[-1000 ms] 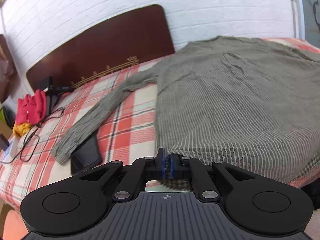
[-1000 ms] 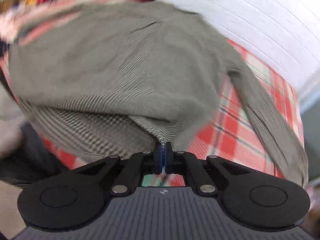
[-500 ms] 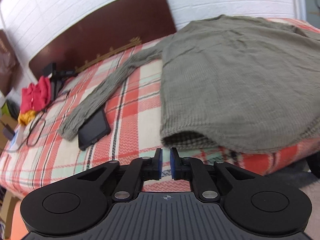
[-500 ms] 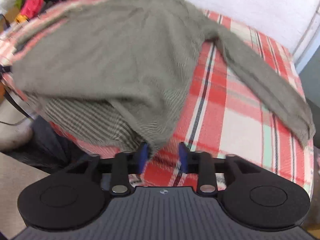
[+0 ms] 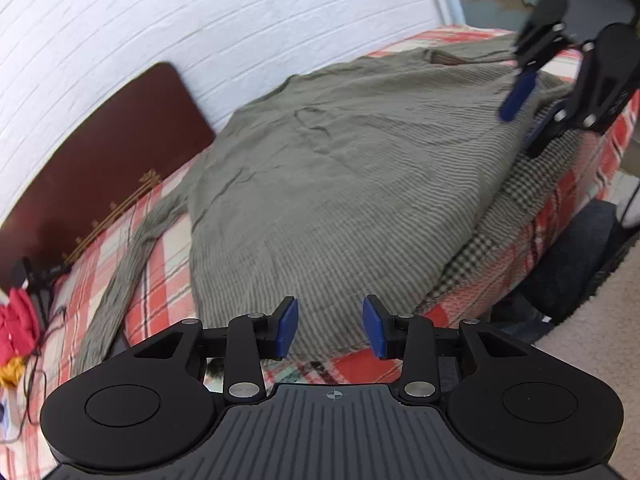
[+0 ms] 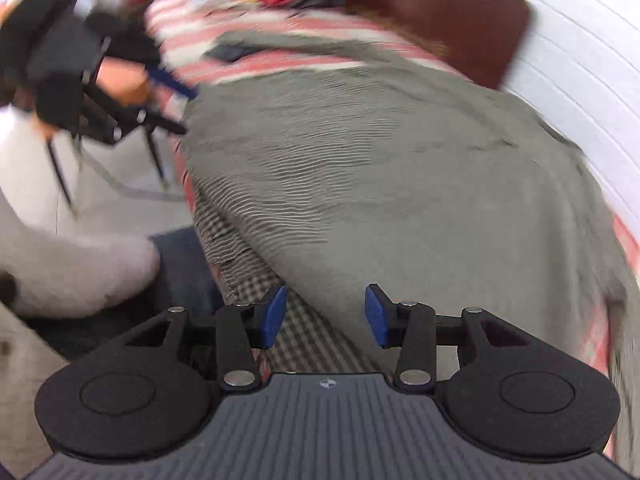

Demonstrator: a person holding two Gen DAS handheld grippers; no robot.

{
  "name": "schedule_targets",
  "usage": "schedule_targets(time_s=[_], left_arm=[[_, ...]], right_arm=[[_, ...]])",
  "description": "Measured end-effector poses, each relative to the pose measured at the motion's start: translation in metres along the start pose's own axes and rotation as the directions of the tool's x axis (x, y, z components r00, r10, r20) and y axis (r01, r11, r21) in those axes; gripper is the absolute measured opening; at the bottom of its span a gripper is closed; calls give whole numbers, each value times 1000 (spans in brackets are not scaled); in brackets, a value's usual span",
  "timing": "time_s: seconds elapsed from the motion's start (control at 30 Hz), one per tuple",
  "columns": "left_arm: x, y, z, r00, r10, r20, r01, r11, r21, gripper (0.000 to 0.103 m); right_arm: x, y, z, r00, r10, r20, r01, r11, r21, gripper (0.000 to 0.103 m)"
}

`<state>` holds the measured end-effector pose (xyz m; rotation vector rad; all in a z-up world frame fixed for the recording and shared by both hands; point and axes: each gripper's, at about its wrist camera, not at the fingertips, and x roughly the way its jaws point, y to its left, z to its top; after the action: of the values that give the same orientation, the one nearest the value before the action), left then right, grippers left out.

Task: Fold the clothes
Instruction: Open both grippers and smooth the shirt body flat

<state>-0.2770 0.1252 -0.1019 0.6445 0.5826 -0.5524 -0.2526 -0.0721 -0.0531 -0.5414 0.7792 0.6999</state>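
Two sets of jaws are opening with nothing pinched: my left gripper by the sweater's near hem, my right gripper further along the bed's near edge. I judge folding barely begun: the sweater lies spread flat, sleeves out, hem overhanging that edge, long axis running from hem toward the wall-side edge.
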Motion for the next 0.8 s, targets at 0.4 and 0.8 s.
schedule_targets(time_s=[0.4,0.8], left_arm=[[23,27,35,992,-22,126,30,997,-65,58],[83,2,66,988,-77,136,48,978,205,61]], right_arm=[[55,-122,34,999,28,40,-45,849,527,4],[37,-130,31,998,-43,35,19,861,509,38]])
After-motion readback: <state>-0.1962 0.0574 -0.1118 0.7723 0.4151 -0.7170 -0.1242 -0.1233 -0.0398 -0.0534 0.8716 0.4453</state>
